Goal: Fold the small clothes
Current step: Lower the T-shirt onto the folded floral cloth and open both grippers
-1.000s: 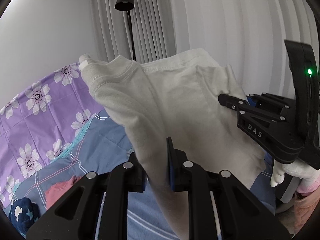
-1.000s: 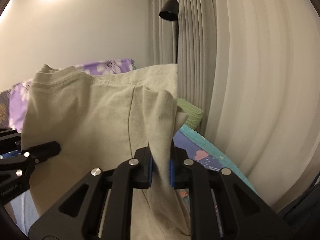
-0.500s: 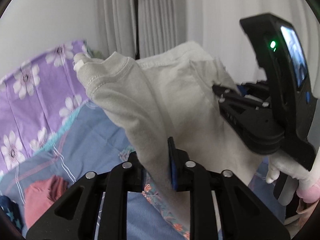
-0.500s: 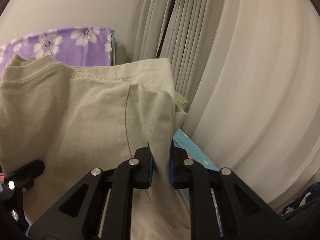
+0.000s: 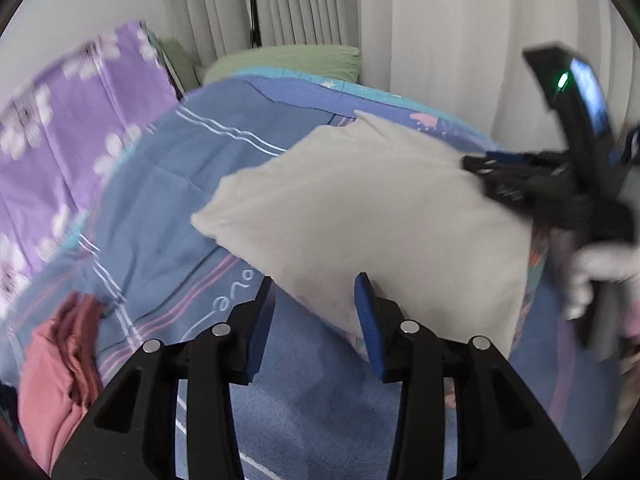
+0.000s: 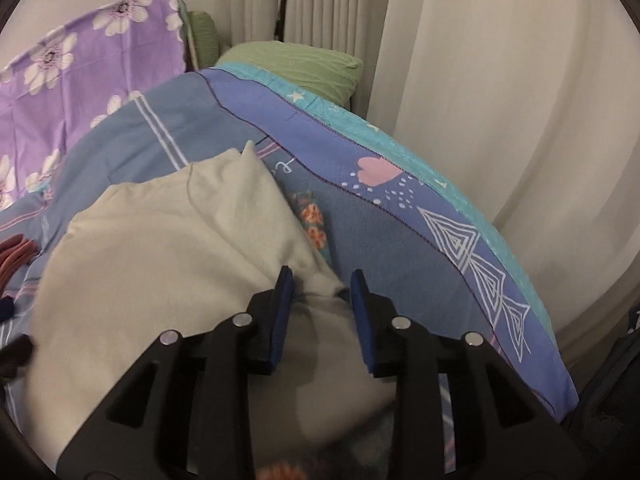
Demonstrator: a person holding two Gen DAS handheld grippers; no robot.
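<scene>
My left gripper and right gripper both gape, gripping nothing; the folded cream cotton shirt lies flat on the blue patterned quilt. I'd judge the fold laid: press creases flat, square the edges before lifting away

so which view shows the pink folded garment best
The left wrist view: the pink folded garment lies in full at lower left on the blue patterned bedspread, with its layered edges visible. The right wrist view catches only a sliver at the left edge, beside the cream folded shirt.
</scene>
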